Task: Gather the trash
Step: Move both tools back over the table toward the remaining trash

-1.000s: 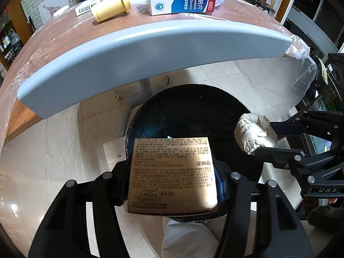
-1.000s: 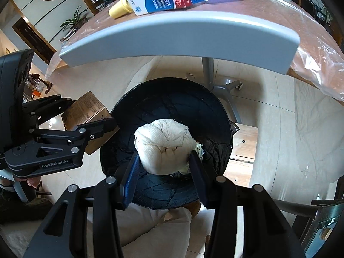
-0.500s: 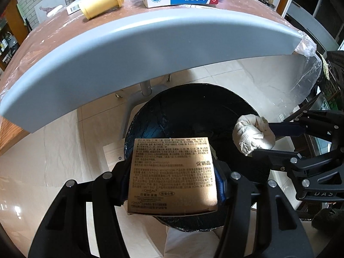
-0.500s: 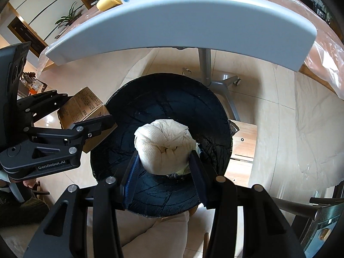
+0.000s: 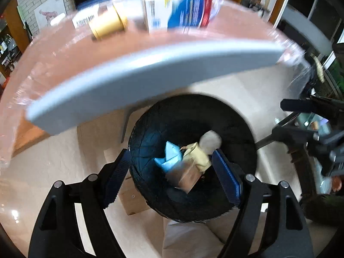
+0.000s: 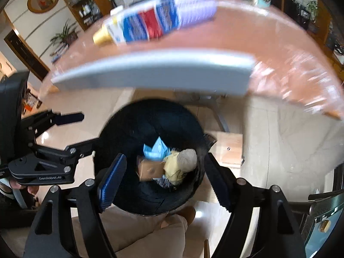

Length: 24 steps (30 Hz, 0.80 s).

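In the left wrist view, the left gripper (image 5: 172, 169) is seen with jaws opening and nothing between them; the brown box (image 5: 185, 177) and paper wad (image 5: 210, 142) lie below in the black bin (image 5: 243, 120).

In the right wrist view, the right gripper (image 6: 163, 178) is likewise opening, empty, above the bin; the yellow cup (image 6: 102, 35) and medicine box (image 6: 148, 23) are left lying on the table (image 6: 247, 34), beyond and above both grippers.

Left gripper (image 5: 172, 172) and right gripper (image 6: 163, 180) angled steeply downward, side by side. Jaws of both opening, standing wide; nothing gripped between the pads.
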Motion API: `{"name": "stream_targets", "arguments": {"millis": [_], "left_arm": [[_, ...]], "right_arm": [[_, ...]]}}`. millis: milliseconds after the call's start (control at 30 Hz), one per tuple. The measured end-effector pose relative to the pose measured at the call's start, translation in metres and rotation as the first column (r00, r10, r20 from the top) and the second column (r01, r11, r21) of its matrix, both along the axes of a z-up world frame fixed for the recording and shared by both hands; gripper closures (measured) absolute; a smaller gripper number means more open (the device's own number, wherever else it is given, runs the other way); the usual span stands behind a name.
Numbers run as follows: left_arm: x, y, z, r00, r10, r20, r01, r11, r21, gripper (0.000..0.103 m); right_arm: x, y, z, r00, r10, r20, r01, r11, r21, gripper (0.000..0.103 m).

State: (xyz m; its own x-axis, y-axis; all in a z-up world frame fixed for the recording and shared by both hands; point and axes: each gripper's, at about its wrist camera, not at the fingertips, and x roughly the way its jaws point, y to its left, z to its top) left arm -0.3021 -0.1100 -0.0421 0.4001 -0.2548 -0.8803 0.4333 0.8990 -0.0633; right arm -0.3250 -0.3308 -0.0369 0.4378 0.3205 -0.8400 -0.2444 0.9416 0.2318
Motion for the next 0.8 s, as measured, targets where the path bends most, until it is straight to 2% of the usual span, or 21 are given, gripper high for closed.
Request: {"name": "stream_targets", "arguments": {"millis": [67,100,167,200,267,300,367,467,567,633,800], "left_arm": [[-0.006,0.007,0.023,0.999,-0.004,0.044,0.006,0.999,-0.049,0.020],[-0.009,0.011,0.038,0.996,-0.001,0.084,0.007,0.998,-0.069,0.012],[-0.010,0.017,0.067,0.982,0.018,0.187,0.000,0.996,-0.094,0.004],[-0.008,0.019,0.080,0.969,0.029,0.244,-0.004,0.995,-0.102,0.002],[0.003,0.027,0.102,0.945,0.054,0.322,-0.021,0.994,-0.106,0.002],[0.011,0.030,0.109,0.939,0.071,0.337,-0.038,0.994,-0.104,0.002],[0.027,0.033,0.118,0.932,0.108,0.345,-0.070,0.990,-0.120,0.002],[0.057,0.045,0.125,0.937,0.155,0.312,-0.108,0.980,-0.164,0.002],[0.082,0.055,0.120,0.942,0.189,0.276,-0.138,0.971,-0.197,0.002],[0.095,0.067,0.116,0.948,0.199,0.246,-0.146,0.965,-0.220,0.002],[0.127,0.081,0.106,0.950,0.211,0.230,-0.165,0.965,-0.203,0.002]], "right_arm": [[-0.003,-0.008,0.028,0.996,-0.020,0.084,0.020,1.000,-0.005,0.015],[-0.004,-0.010,0.041,0.992,-0.026,0.126,0.028,1.000,-0.014,0.013],[-0.005,-0.012,0.070,0.970,-0.045,0.237,0.055,0.998,-0.035,0.004],[-0.004,-0.014,0.087,0.946,-0.059,0.319,0.073,0.997,-0.033,0.004],[0.004,-0.017,0.106,0.907,-0.071,0.415,0.082,0.997,-0.008,0.004],[0.011,-0.018,0.110,0.897,-0.082,0.435,0.091,0.996,0.000,0.004],[0.035,-0.019,0.117,0.894,-0.115,0.434,0.114,0.993,0.026,0.004],[0.063,-0.015,0.117,0.903,-0.149,0.402,0.153,0.988,0.021,0.004],[0.092,-0.009,0.105,0.913,-0.184,0.363,0.200,0.980,-0.008,0.004],[0.105,-0.011,0.096,0.925,-0.224,0.308,0.228,0.973,0.023,0.004],[0.136,-0.009,0.077,0.930,-0.306,0.205,0.300,0.952,0.061,0.004]]}}
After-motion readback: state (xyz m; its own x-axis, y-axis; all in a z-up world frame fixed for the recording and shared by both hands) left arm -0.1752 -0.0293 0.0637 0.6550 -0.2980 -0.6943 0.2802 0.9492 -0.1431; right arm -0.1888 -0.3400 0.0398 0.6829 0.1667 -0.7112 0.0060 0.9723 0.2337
